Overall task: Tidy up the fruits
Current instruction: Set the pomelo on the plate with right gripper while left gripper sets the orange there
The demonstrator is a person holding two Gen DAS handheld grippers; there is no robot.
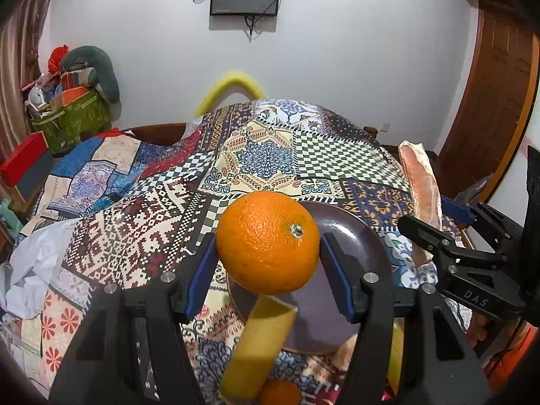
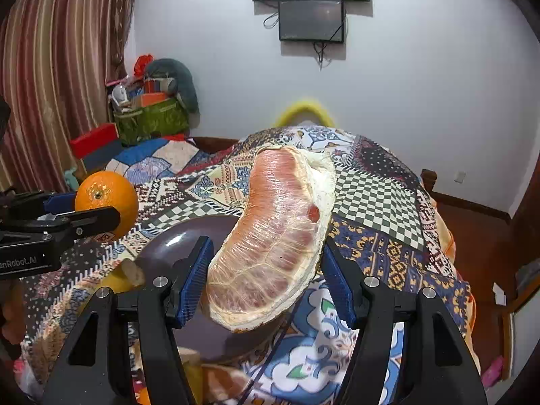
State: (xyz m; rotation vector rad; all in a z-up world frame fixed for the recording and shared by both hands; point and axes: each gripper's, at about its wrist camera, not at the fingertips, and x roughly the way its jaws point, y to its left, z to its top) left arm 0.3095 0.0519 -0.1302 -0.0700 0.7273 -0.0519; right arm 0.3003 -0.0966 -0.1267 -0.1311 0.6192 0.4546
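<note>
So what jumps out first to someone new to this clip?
The orange clamped in the left gripper, held above the dark plate. Next, the peeled pomelo segment gripped by the right gripper over the same plate, all above a busy patchwork tablecloth.

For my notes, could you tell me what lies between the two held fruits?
Nothing hangs between the orange and pomelo segment; below lies the brown plate, in the right wrist view.
</note>
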